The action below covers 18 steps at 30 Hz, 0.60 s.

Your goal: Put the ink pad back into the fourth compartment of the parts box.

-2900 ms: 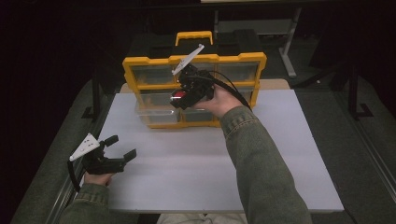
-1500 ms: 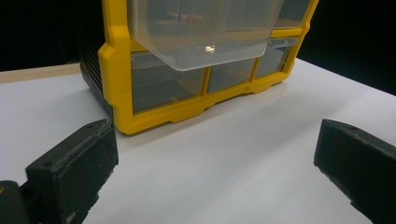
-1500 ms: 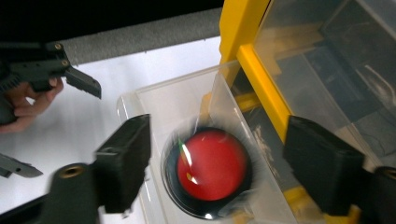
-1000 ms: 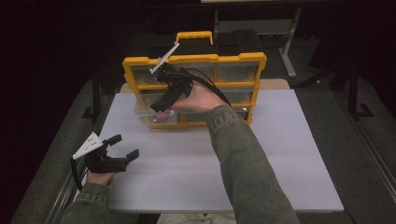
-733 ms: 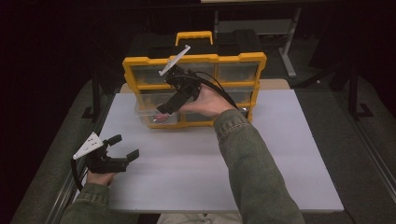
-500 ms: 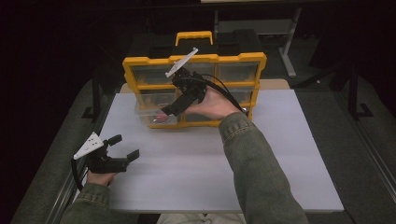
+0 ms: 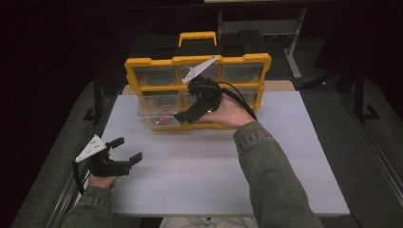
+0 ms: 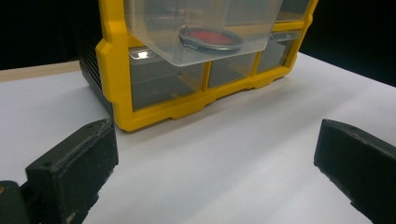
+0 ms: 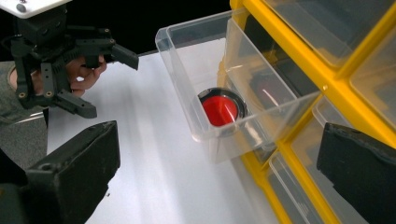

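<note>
A yellow organizer (image 7: 197, 61) with clear drawers stands at the back of the white tabletop. One clear drawer (image 7: 153, 118) on its left column is pulled out, and a round red disc with a dark rim (image 7: 164, 118) lies in it. My right gripper (image 7: 183, 114) hovers just right of that drawer, open, with nothing between its jaws. In the right gripper view the drawer (image 9: 187, 51) and the disc (image 9: 219, 109) lie ahead of the wide-open gripper (image 9: 215, 154). My left gripper (image 7: 127, 149) rests open near the front left, facing the organizer (image 8: 112, 70) and the drawer (image 8: 201, 28).
The white tabletop (image 7: 285, 161) stretches wide to the right and front. The organizer has a yellow carry handle (image 7: 197, 37) on top. Dark table frames stand behind it. The left gripper (image 9: 107, 81) appears beyond the drawer in the right gripper view.
My right gripper has shifted rightward and lower, from over the pulled-out drawer to beside it. The drawer stays out with the disc inside. The left gripper has not moved.
</note>
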Tool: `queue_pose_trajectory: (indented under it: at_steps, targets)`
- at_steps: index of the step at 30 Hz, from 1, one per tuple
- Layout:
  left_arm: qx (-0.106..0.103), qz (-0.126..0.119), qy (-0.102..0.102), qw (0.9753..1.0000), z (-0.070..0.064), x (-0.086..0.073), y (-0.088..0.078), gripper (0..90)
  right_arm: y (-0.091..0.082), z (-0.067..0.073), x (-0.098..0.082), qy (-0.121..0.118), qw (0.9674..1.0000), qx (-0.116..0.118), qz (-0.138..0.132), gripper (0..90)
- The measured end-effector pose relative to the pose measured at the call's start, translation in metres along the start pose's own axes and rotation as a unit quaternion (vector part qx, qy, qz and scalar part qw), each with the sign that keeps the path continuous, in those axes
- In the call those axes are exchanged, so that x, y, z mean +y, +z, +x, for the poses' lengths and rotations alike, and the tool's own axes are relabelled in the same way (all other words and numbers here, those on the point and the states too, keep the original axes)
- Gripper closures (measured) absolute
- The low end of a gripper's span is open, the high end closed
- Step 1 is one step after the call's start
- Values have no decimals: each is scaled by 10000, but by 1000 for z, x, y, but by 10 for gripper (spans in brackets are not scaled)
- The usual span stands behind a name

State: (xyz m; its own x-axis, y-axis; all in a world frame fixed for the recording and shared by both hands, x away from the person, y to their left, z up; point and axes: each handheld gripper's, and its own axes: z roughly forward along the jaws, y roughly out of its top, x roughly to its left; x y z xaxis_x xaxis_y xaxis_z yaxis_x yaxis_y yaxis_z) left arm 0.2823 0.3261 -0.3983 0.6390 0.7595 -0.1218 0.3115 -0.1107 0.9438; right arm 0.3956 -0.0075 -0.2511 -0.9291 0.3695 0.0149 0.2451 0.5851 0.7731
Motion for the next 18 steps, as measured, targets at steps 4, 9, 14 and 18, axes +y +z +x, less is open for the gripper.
queue_pose_trajectory:
  at_steps: [4, 9, 14, 18]
  targets:
    - [4, 16, 12, 10000, 0, 0, 0, 0, -3, 0, -7, 62, 10000, 22, -50, 0]
    - [10, 21, 5, 10000, 0, 0, 0, 0, -6, -2, -16, 100, 9999, 23, -55, 0]
    - [10, 23, 6, 10000, 0, 0, 0, 0, -11, -2, -24, 120, 9999, -31, -90, 0]
    - [16, 26, 9, 10000, 0, 0, 0, 0, -14, -2, -33, 110, 9999, -75, -64, 0]
